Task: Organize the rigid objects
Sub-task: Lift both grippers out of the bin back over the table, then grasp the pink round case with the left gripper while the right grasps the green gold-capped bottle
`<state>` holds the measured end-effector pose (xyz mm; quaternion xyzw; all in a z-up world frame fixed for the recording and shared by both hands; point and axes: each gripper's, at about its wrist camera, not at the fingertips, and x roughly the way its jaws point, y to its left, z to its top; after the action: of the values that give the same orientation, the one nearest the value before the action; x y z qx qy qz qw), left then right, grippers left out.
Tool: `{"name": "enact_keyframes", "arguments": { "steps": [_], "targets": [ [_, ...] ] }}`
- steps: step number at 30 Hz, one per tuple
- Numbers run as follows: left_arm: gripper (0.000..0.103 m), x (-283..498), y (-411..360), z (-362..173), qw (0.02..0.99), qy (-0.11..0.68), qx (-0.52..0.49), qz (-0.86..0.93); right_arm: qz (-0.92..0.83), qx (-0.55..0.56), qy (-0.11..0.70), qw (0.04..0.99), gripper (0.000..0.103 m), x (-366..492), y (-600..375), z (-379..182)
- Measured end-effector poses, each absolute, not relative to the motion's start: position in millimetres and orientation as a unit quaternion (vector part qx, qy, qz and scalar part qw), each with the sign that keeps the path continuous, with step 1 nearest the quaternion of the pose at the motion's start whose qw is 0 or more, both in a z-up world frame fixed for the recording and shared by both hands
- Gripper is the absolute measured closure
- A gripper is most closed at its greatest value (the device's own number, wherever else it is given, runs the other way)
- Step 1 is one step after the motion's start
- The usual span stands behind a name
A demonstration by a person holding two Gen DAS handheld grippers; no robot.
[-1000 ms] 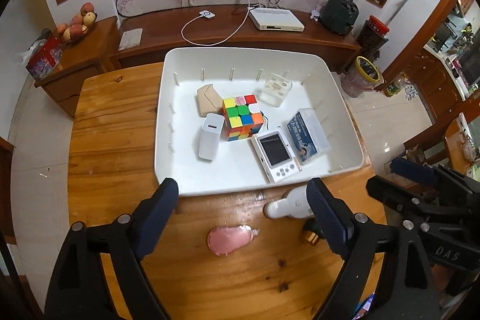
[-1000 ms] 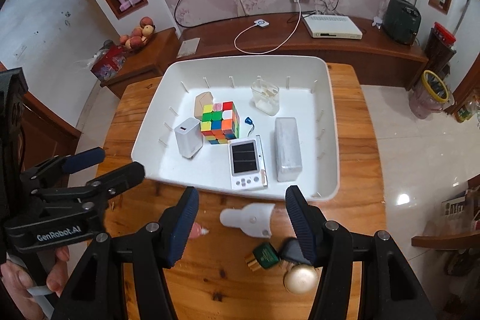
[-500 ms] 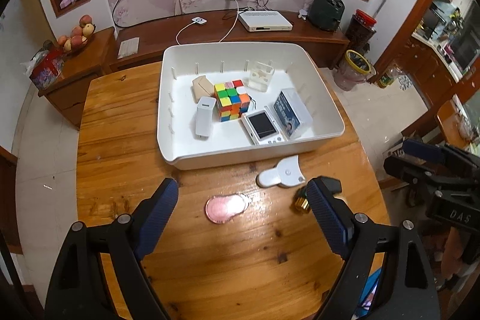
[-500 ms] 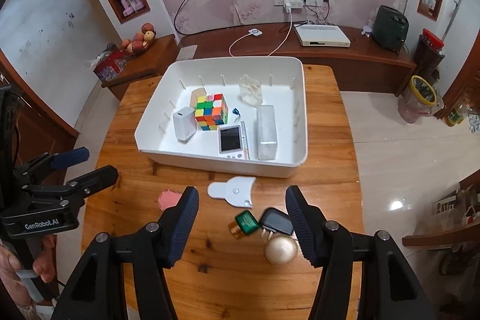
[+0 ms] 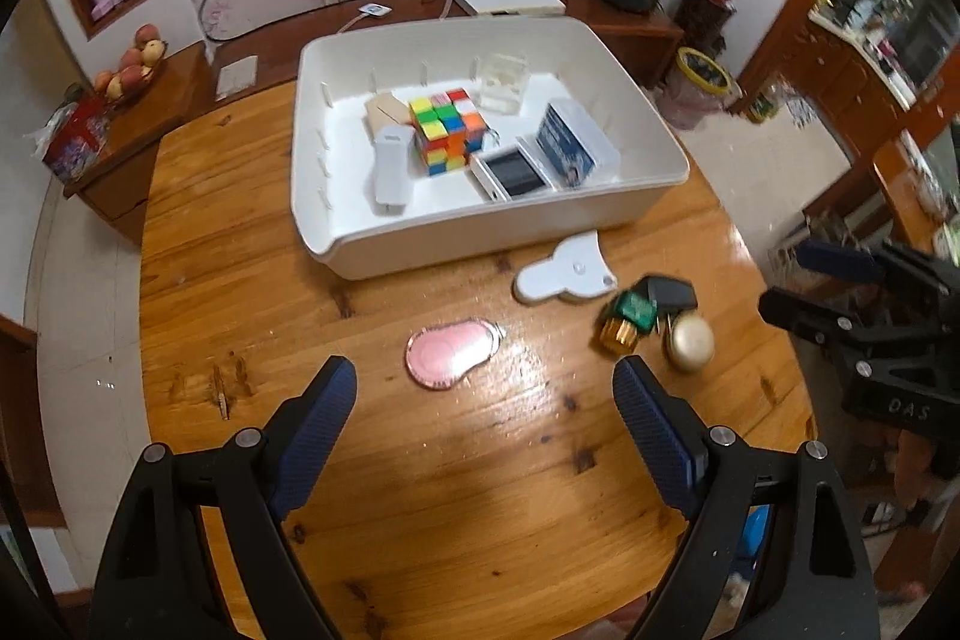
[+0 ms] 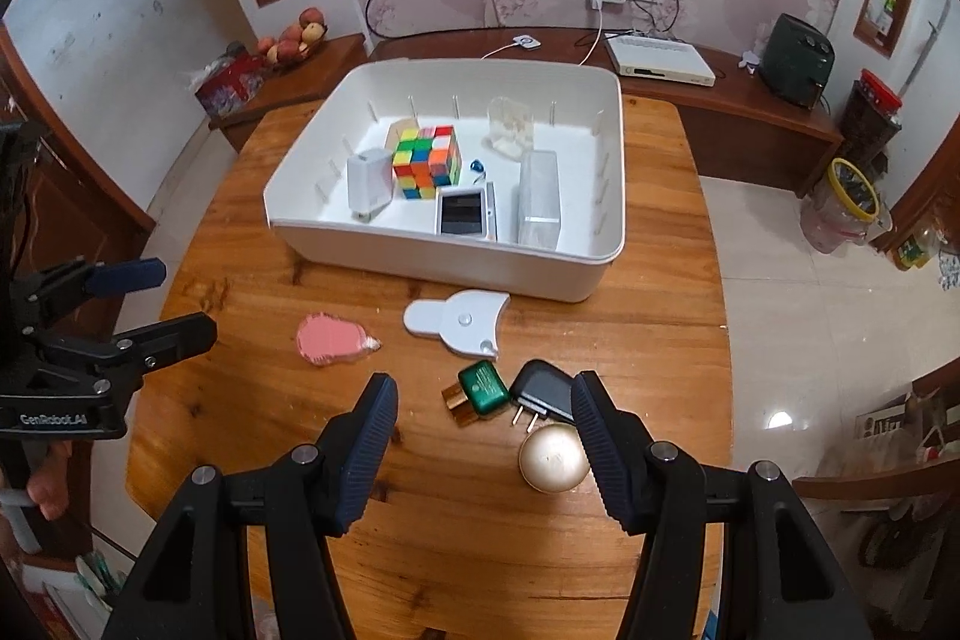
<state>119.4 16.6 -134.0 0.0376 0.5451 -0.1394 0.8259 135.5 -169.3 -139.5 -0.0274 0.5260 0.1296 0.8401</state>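
Note:
A white bin on the wooden table holds a colour cube, a white charger block, a handheld screen device, a clear box and a boxed item. On the table in front lie a pink oval case, a white flat piece, a green bottle, a black plug and a gold ball. My left gripper is open and empty, just behind the pink case. My right gripper is open around the green bottle and plug, above the table.
A wooden sideboard behind the table carries a white router, cables and a fruit bowl. A yellow-rimmed bin stands on the tiled floor at right. The table's right edge is near the gold ball.
Both grippers have pulled back and up from the bin. The small items on the table now show in full in front of the fingers. Both stay open.

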Motion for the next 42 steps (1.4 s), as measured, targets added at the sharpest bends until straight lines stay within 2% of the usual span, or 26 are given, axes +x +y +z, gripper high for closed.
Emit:
{"name": "enact_keyframes", "arguments": {
  "steps": [20, 31, 42],
  "targets": [
    [0.014, 144.0, 12.3, -223.5, 0.752, 0.594, 0.181, -0.221, 0.188, -0.104, 0.544, 0.811, 0.042, 139.3, -138.2, -217.6],
    [0.014, 165.3, 5.8, -255.0, 0.719, 0.602, 0.238, -0.252, 0.182, -0.161, 0.567, 0.787, 0.042, 153.8, -122.5, -264.9],
    [0.015, 175.0, 2.1, -281.7, 0.700, 0.609, 0.267, -0.260, 0.188, -0.207, 0.554, 0.784, 0.042, 158.8, -110.9, -277.7]
  ]
}}
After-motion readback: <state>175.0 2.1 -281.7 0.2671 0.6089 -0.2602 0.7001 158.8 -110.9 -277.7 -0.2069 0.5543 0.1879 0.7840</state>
